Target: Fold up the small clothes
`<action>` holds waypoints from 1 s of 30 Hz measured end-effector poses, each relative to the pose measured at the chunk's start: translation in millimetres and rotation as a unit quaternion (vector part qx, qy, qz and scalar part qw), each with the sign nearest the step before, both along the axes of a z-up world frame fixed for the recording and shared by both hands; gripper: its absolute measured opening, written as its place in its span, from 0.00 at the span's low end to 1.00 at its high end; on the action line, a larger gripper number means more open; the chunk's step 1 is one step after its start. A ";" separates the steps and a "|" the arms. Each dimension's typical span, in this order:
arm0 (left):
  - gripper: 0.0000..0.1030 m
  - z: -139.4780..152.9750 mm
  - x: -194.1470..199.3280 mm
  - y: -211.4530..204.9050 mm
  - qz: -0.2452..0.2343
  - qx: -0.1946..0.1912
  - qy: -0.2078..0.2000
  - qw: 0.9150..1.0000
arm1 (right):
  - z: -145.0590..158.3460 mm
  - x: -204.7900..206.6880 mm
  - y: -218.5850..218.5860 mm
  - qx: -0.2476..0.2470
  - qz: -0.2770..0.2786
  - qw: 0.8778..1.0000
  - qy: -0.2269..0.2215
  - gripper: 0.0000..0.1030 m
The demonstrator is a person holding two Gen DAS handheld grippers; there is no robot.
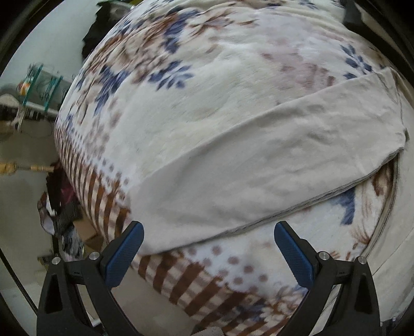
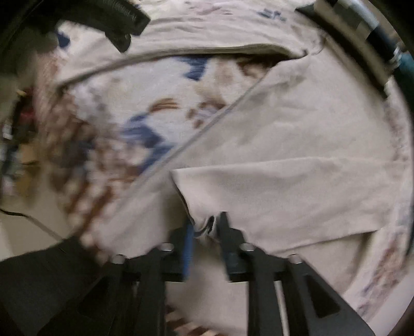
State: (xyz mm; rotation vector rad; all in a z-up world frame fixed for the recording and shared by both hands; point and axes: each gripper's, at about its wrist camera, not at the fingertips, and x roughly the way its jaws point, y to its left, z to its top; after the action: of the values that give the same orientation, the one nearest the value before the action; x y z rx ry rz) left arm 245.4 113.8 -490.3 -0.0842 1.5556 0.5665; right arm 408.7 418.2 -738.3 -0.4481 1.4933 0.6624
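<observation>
A beige garment (image 1: 258, 160) lies spread on a floral blanket (image 1: 181, 77) that covers the bed. My left gripper (image 1: 208, 227) hovers over the garment's near hemmed edge, its jaws wide open with nothing between its blue pads (image 1: 124, 253). In the right wrist view the same garment (image 2: 297, 129) has a flap (image 2: 284, 191) folded over onto itself. My right gripper (image 2: 205, 224) points down at the corner of that flap. Its jaws stand a little apart with the bunched corner between them, and the blurred view shows no pad pressing on it.
The blanket (image 2: 155, 103) runs to the bed's edge on the left, with bare floor (image 1: 23, 155) beyond. A teal rack (image 1: 38, 85) and a pile of dark clothes (image 1: 59, 201) stand there. A black ridged part (image 2: 116, 23) crosses the right view's top left.
</observation>
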 end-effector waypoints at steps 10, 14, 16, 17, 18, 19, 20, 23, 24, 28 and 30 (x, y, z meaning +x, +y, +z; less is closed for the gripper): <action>1.00 -27.9 -53.6 47.0 0.111 -0.096 0.019 0.989 | 0.0 14.1 -44.4 0.027 -0.181 0.979 0.088 0.53; 0.92 -43.6 -69.7 81.0 0.226 -0.248 -0.062 0.940 | -37.7 3.0 -35.9 -0.053 -0.165 0.976 0.128 0.53; 0.89 -51.2 -76.8 97.6 0.279 -0.290 -0.099 0.910 | -41.7 -8.4 -55.3 -0.029 -0.234 0.956 0.173 0.53; 0.89 -55.8 -81.6 108.4 0.314 -0.300 -0.121 0.893 | -40.5 -13.2 -69.3 -0.013 -0.270 0.944 0.187 0.53; 0.88 -59.4 -85.7 115.8 0.339 -0.305 -0.135 0.880 | -38.0 -18.6 -85.6 -0.005 -0.307 0.932 0.194 0.53; 0.82 -63.6 -90.6 123.2 0.370 -0.307 -0.148 0.864 | -35.1 -21.3 -96.6 -0.004 -0.329 0.925 0.191 0.53; 0.73 -68.5 -96.4 131.3 0.405 -0.306 -0.161 0.846 | -31.0 -25.2 -109.9 -0.006 -0.352 0.919 0.180 0.53; 0.22 -69.2 -100.0 139.8 0.433 -0.265 -0.163 0.846 | -20.3 -40.7 -149.0 -0.014 -0.410 0.899 0.150 0.53; 0.14 -62.3 -96.7 138.8 0.417 -0.245 -0.167 0.859 | -19.3 -48.8 -163.5 -0.014 -0.436 0.888 0.147 0.53; 0.03 -22.5 -73.5 127.6 0.312 -0.189 -0.204 0.909 | -14.0 -63.6 -187.3 -0.035 -0.471 0.871 0.136 0.54; 0.03 11.2 -51.3 111.6 0.219 -0.147 -0.233 0.936 | -10.1 -63.7 -202.9 -0.037 -0.468 0.874 0.128 0.59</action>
State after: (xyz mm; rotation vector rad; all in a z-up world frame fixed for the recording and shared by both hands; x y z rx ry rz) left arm 194.1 225.3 -479.0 -0.7579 1.1410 0.6020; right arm 345.0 215.3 -748.4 0.3421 1.7569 -0.1222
